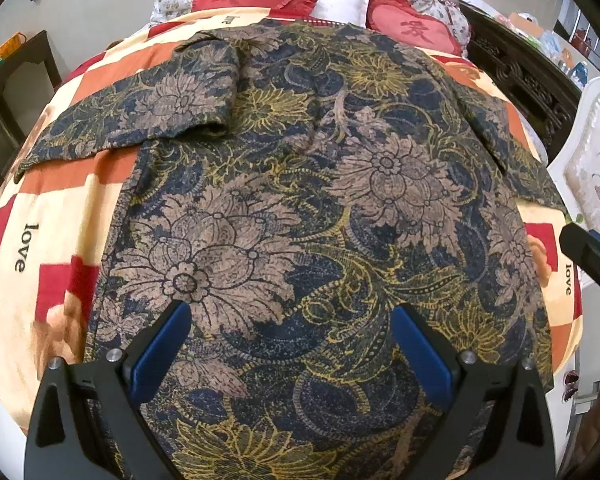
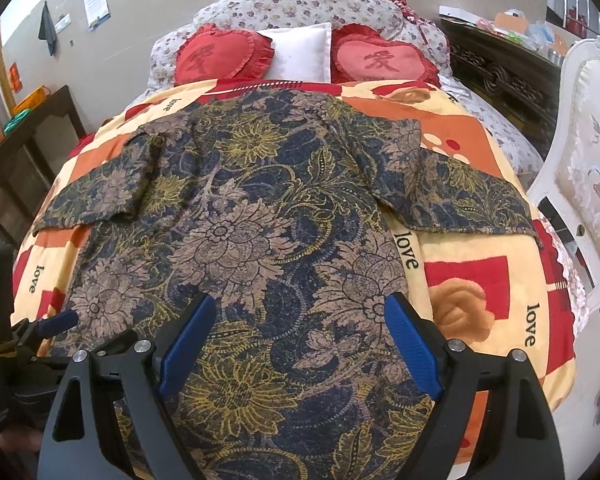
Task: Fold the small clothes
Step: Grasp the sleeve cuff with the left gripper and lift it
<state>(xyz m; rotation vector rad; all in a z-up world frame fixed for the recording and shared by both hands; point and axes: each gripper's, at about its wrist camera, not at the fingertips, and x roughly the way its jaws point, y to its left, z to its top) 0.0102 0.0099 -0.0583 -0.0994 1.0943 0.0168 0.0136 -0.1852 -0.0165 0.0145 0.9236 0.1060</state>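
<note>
A dark blue short-sleeved shirt with tan and yellow flowers lies spread flat on the bed, collar end far, hem near me. Its left sleeve is bunched and partly folded over; the right sleeve lies spread out. My left gripper hovers open above the hem part, nothing between its blue pads. My right gripper also hangs open over the lower part of the shirt. The right gripper's black body shows at the left view's right edge, and the left gripper at the right view's lower left.
The shirt rests on a red, orange and cream "love" blanket. Two red heart pillows and a white pillow lie at the headboard end. A dark side table stands left, a dark cabinet and a white chair right.
</note>
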